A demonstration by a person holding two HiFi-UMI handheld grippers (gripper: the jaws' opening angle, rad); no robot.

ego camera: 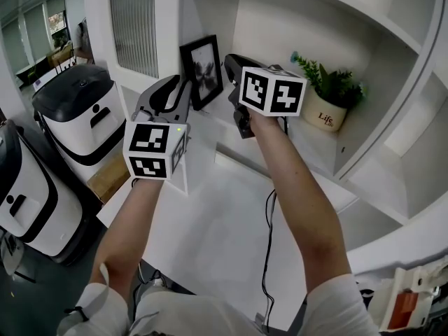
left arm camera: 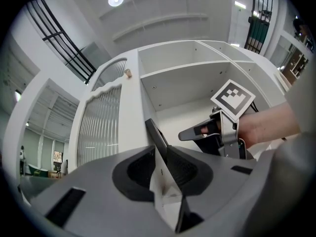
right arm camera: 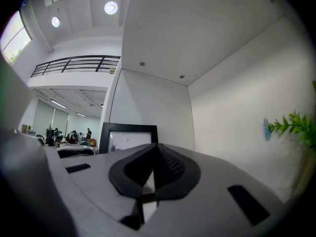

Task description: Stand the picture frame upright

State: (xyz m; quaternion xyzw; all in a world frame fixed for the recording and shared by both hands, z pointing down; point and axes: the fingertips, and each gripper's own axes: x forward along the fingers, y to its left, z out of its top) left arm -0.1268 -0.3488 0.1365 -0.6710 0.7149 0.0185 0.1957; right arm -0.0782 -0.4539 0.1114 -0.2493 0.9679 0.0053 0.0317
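One black picture frame (ego camera: pixel 202 71), standing upright

We see bright, even light from round recessed ceiling lamps (right arm camera: pixel 110 7), with only soft shadows inside the white shelf unit (ego camera: pixel 280 33). Both gripper views bend strongly toward dark rounded corners, and their near foreground looks blurred.

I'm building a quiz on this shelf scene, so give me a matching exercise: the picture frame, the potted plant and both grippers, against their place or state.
Things:
1. picture frame
2. potted plant
3. left gripper
4. right gripper

Place or state:
A. shut, nothing between its jaws
B. right side of the shelf bay
C. clamped on the frame's edge
D. upright, left side of the bay

Pairs: 1-D, 2-B, 3-C, 4-A
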